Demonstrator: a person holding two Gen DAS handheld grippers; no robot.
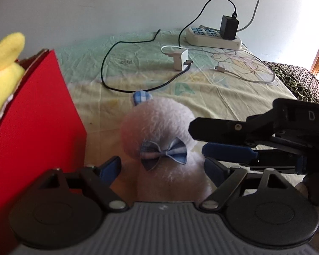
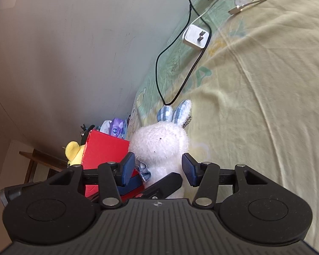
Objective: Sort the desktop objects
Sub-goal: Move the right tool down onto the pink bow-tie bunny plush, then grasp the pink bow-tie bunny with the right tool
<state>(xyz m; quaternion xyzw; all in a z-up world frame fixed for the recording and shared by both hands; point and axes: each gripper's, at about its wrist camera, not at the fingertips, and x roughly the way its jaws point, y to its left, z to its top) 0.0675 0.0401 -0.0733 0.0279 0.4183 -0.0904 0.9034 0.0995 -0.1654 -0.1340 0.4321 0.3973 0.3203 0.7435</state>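
**A:** Progress check — how far along is the sorting, going by where stuff sits around the red box (image 1: 35, 114)?

**B:** Early-ish, I'd guess. One yellow plush (image 1: 4, 63) already pokes out of the box top, so that one looks done. The white bunny (image 1: 159, 127) lies on the sheet (image 1: 234, 97) just right of the box, not in it yet.

**A:** Grippers?

**B:** Left gripper (image 1: 162, 166) has its fingers spread wide around the bunny's body below the bow, not squeezing as far as I can see. Right gripper (image 2: 158, 167) is also open, pads either side of the bunny — nothing held.

**A:** What's left?

**B:** Bunny for sure. Beyond the box, a white charger (image 1: 181, 60), black cable (image 1: 108, 63) and white cable (image 1: 255, 72) lie loose near the power strip (image 1: 212, 37). Whether those count, can't tell.
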